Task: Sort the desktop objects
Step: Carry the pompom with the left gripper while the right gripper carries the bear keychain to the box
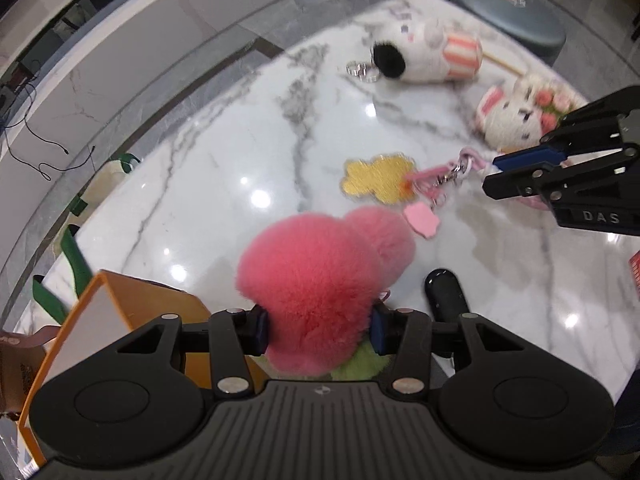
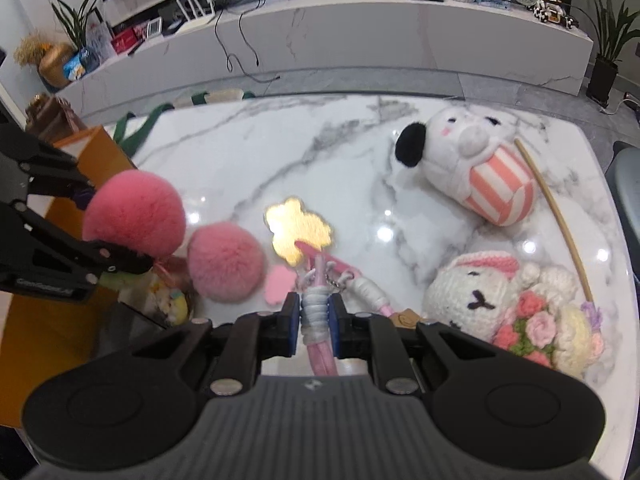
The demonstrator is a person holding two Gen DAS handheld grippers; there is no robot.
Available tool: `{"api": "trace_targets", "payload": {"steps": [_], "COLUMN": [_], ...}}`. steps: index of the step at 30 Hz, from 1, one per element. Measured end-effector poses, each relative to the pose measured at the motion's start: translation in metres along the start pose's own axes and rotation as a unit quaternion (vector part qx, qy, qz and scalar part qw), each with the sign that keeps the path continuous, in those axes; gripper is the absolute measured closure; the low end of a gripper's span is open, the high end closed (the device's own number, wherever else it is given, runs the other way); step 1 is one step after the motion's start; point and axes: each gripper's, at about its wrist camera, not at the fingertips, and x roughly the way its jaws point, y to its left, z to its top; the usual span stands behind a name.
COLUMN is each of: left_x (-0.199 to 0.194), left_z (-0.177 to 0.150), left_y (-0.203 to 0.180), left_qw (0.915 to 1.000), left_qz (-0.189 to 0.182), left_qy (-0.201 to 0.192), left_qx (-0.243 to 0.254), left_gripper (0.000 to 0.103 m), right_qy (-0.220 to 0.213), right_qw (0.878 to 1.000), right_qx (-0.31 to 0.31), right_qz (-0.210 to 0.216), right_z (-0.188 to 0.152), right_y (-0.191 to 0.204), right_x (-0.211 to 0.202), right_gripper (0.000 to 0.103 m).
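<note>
right tool (image 2: 314, 318) around pink-white cord (image 2: 316, 308)

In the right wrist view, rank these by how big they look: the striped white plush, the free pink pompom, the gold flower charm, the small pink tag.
1. striped white plush
2. free pink pompom, though it lies nearer the camera, so true size is unsure
3. gold flower charm
4. small pink tag

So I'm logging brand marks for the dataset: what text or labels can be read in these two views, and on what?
"DAS": white letters on the body of the right gripper, seen from the left wrist view.
White lettering on the body of the left gripper, seen from the right wrist view: too blurred to read.
Print on the packages on the far counter: too small to read.
</note>
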Motion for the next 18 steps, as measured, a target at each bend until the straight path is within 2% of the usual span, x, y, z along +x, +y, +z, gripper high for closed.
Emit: {"api": "trace_targets", "payload": {"steps": [4, 9, 18], "left_x": [-0.027, -0.060, -0.104], "left_z": [-0.001, -0.005, -0.017], "left_y": [0.006, 0.013, 0.007], "left_qw": [0.9995, 0.9978, 0.9959], "left_qz": [-0.013, -0.008, 0.007], "left_qy": [-0.027, -0.060, -0.087], "left_qx": [-0.015, -0.028, -0.020], "left_gripper": [0.051, 0.051, 0.051], "right_qy": [-0.030, -0.081, -0.143], "right_qw": [0.999, 0.996, 0.989], "right_qx": [0.011, 0.016, 0.002], "right_qz": [0.006, 0.019, 0.044], "right_z": [0.007, 0.017, 0.024], "right_y": [0.000, 0.010, 0.041], "right_x": [-0.021, -0.055, -0.104], "right_gripper": [0.087, 0.088, 0.088]}}
